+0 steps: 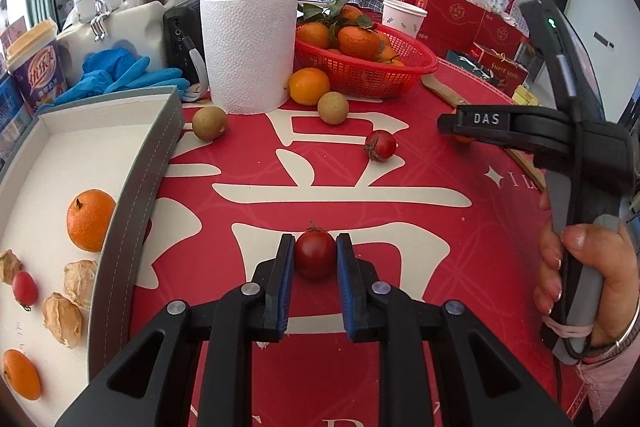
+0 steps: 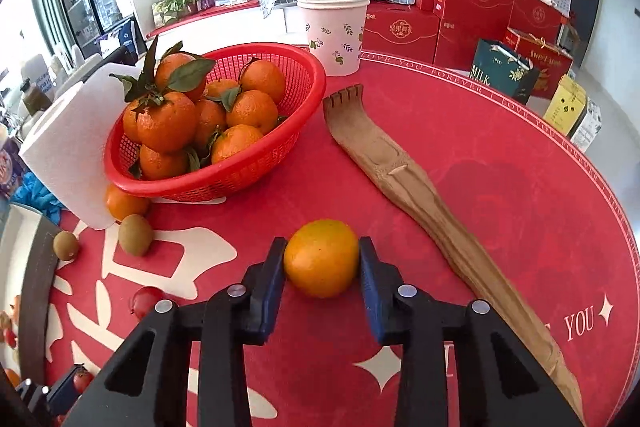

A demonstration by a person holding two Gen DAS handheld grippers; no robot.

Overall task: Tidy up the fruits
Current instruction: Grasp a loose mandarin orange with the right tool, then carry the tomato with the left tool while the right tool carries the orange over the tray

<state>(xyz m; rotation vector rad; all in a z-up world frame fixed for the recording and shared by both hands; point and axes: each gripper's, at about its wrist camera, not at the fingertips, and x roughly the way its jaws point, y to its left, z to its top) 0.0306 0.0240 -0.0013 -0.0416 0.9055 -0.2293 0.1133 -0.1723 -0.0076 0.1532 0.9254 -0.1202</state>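
My left gripper [image 1: 315, 239] is shut on a red cherry tomato [image 1: 315, 261] low over the red table mat. To its left, a grey-rimmed white box [image 1: 132, 187] holds two small oranges [image 1: 90, 221], a cherry tomato [image 1: 25, 289] and husked fruits [image 1: 62, 319]. My right gripper [image 2: 322, 243] has both pads pressed on a small orange [image 2: 322, 265] resting on the mat. Loose on the mat lie another cherry tomato [image 1: 380, 145], two brown round fruits [image 1: 209, 123] and an orange [image 1: 309, 86]. A red basket [image 2: 280, 163] is full of leafy mandarins.
A paper towel roll [image 1: 249, 47] stands behind the loose fruit, with blue gloves [image 1: 124, 77] to its left. A wooden back scratcher [image 2: 404, 179] lies to the right of my right gripper. Behind the basket stand a paper cup [image 2: 334, 31] and red gift boxes [image 2: 476, 11].
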